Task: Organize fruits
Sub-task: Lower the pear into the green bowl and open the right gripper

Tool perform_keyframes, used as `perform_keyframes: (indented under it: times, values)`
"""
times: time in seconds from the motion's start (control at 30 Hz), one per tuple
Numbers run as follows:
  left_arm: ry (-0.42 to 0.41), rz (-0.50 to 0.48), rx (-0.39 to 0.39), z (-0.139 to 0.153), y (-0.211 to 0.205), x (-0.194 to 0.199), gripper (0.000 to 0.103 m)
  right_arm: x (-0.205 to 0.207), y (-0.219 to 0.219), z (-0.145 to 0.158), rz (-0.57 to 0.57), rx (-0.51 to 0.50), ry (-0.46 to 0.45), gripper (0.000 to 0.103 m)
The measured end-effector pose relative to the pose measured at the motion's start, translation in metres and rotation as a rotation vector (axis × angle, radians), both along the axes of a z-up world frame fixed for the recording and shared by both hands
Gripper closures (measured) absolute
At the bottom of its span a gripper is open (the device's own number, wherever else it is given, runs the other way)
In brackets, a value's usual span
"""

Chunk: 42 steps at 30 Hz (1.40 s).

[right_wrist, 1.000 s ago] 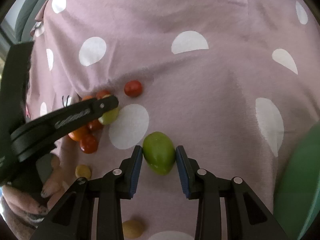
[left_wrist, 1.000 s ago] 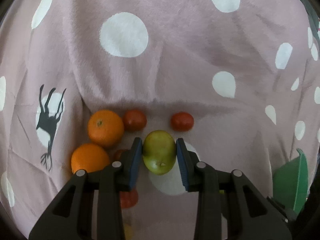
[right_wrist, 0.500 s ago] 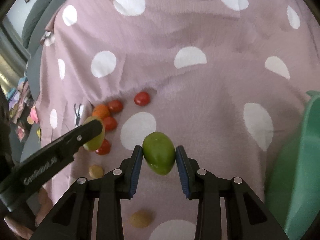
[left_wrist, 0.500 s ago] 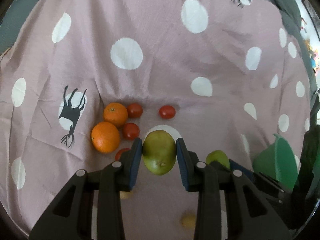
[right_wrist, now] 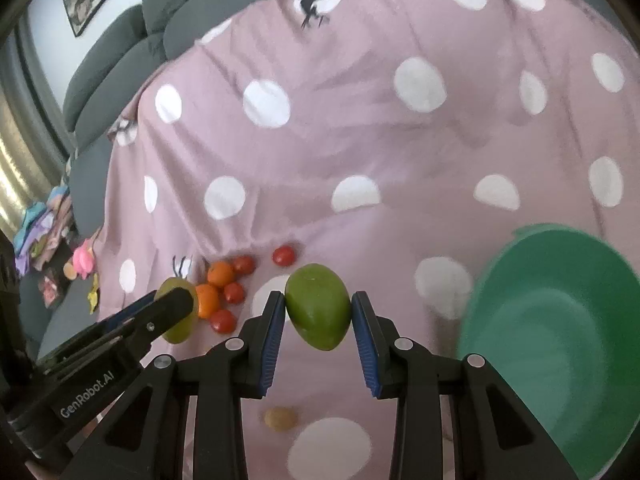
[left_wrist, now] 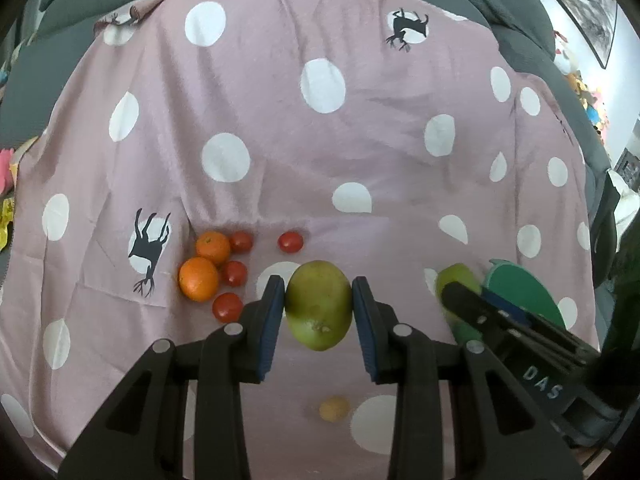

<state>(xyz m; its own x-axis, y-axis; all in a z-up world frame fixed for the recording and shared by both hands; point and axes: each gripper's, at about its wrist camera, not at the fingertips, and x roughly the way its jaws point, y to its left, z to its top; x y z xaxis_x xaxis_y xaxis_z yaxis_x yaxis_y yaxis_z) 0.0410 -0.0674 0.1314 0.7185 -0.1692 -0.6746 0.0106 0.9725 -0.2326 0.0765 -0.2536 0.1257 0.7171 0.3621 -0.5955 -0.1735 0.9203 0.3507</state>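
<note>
Left gripper (left_wrist: 319,308): jaws clamped on a yellow-green mango (left_wrist: 319,305), held above the pink spotted blanket (left_wrist: 280,152).
Right gripper (right_wrist: 318,312): jaws clamped on a green mango (right_wrist: 318,306), also clear of the blanket.
In the left view, the right gripper's fruit is half hidden behind its finger and blurred.
Green bowl (right_wrist: 560,332): lower right, cut off by the frame edge, blurred.
Loose on blanket: two oranges (left_wrist: 199,284), four red tomatoes (left_wrist: 290,241), one small yellowish fruit (right_wrist: 280,418), kind unclear.
Grey sofa cushions (right_wrist: 120,60) behind.
</note>
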Motion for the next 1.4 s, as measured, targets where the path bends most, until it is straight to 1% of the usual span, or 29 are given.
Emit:
perform_keyframes:
  times: [0.17,0.3,0.4,0.7,0.8,0.97,1.1,1.17,1.4]
  values:
    - [-0.011,-0.036,-0.031,0.005,-0.014,-0.008,0.068,-0.007,-0.02,0.009,-0.053,-0.016,-0.017,0.067]
    - [-0.039,-0.079,-0.016,0.015,-0.034,-0.013,0.068,-0.014,-0.04,0.014,-0.11,-0.02,-0.035,0.067]
    - [-0.049,-0.12,-0.029,0.02,-0.05,-0.014,0.068,-0.021,-0.054,0.017,-0.153,-0.035,-0.045,0.067]
    - [-0.049,-0.218,-0.034,0.024,-0.096,-0.009,0.068,-0.033,-0.1,0.022,-0.264,-0.039,-0.054,0.067]
    - [-0.038,-0.24,-0.04,0.021,-0.108,-0.006,0.068,-0.035,-0.116,0.02,-0.297,-0.031,-0.043,0.067]
    - [-0.022,-0.301,-0.022,0.015,-0.134,-0.002,0.068,-0.035,-0.139,0.012,-0.354,-0.032,-0.007,0.067]
    - [0.002,-0.342,-0.029,0.009,-0.151,0.0,0.068,-0.033,-0.154,0.005,-0.388,-0.026,0.024,0.067]
    - [0.018,-0.366,-0.035,0.004,-0.159,0.002,0.068,-0.033,-0.158,0.001,-0.401,-0.026,0.041,0.067]
    - [0.056,-0.412,-0.016,-0.009,-0.181,0.006,0.068,-0.03,-0.167,-0.012,-0.437,-0.05,0.094,0.067]
